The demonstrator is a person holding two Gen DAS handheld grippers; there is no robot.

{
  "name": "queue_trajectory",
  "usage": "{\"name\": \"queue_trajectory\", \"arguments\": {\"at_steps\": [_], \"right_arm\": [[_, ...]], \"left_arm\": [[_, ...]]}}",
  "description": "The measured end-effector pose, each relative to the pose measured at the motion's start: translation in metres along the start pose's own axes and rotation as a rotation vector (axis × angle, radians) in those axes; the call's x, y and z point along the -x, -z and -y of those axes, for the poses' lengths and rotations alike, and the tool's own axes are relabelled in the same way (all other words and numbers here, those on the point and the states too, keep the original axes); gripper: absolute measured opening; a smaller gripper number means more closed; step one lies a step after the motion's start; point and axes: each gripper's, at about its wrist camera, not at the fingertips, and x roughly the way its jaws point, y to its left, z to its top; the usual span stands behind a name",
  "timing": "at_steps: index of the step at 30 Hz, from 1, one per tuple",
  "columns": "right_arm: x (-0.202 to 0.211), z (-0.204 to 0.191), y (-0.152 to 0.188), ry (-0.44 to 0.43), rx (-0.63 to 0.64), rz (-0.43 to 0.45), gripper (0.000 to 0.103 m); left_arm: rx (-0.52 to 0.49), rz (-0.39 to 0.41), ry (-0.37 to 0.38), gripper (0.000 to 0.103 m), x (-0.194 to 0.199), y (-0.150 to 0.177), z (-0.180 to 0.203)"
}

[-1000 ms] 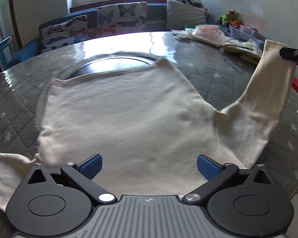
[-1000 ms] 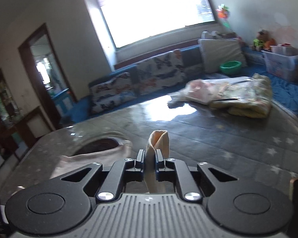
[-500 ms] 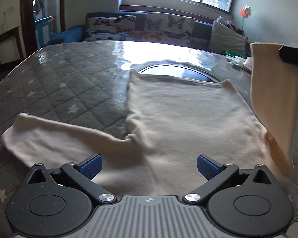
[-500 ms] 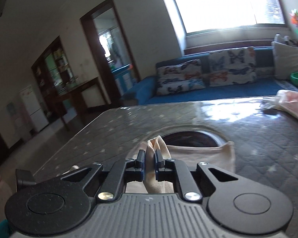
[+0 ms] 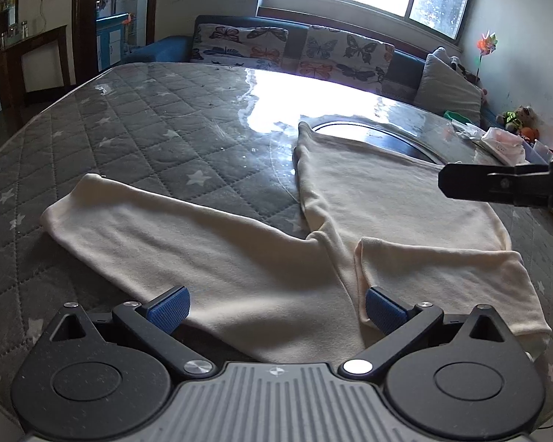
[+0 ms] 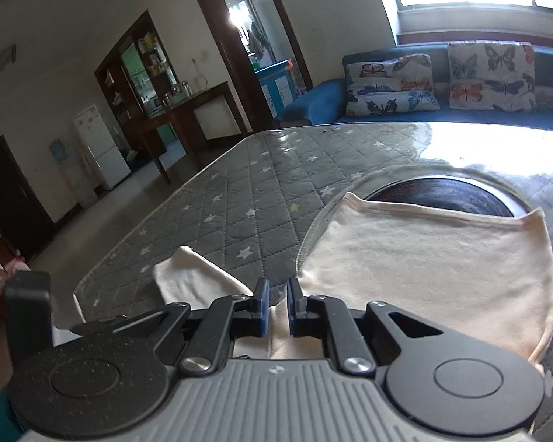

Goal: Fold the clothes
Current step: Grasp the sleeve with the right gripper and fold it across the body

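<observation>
A cream long-sleeved top [image 5: 379,199] lies flat on the grey quilted table [image 5: 136,136]. Its left sleeve [image 5: 173,232] stretches out to the left. Its right sleeve [image 5: 449,276] lies folded across the body. My left gripper [image 5: 274,309] is open wide and empty, low over the near edge of the top. My right gripper [image 6: 275,304] hovers above the top [image 6: 416,258] with its jaws slightly apart and nothing between them; its tip also shows in the left wrist view [image 5: 497,184].
A dark round inset [image 5: 372,134] sits in the table under the hem. A heap of clothes and bags [image 5: 501,141] lies at the far right. A blue sofa with butterfly cushions [image 5: 295,51] stands behind the table.
The right gripper carried the right sleeve across the body, laid it down and let go. The left gripper swung left, so the left sleeve now fills its view.
</observation>
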Motion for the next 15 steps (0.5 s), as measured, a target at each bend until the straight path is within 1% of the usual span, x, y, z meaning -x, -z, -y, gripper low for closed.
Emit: {"name": "queue_trajectory", "arguments": {"at_steps": [3,8,11,15], "right_arm": [[0.009,0.01,0.002,0.036,0.017,0.002,0.011],[0.042,0.041,0.019,0.186,0.062,-0.008,0.012],[0.059,0.065,0.038,0.261,0.047,-0.036,0.012],[0.075,0.093,0.062,0.318,-0.007,-0.068,0.012]], "left_arm": [[-0.004,0.011,0.015,0.103,0.004,-0.001,0.001],[-0.028,0.036,0.044,0.103,0.006,-0.005,0.011],[-0.048,0.044,0.055,0.102,0.006,-0.007,0.02],[-0.088,0.054,0.088,0.102,0.003,-0.011,0.037]]}}
